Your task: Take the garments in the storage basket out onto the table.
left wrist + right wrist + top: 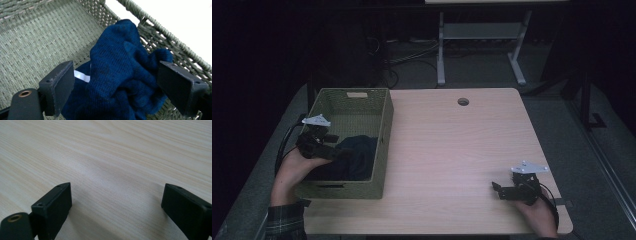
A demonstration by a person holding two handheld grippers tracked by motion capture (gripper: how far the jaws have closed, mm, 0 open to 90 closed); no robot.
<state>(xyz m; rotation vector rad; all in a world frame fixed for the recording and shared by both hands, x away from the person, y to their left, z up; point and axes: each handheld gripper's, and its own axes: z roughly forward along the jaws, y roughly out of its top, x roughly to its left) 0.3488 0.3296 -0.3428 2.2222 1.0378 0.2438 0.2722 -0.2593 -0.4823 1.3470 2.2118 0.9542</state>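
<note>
Left gripper view has the blue cloth (120,75) bunched in a heap between the wide-apart jaws of the left gripper (116,85), lying on the floor of the basket (42,37) near its side wall, with a white tag (82,75) peeping out. Nothing is clamped, so the grasp looks not yet made, and whether the cloth goes in or comes out I cannot tell. Over on the bare counter (452,150), the right gripper (498,189) waits well apart, jaws spread and empty.

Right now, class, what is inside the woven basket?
A dark blue knitted garment lies in the basket, with the left gripper open around it. Anything beneath the fabric is covered.
</note>
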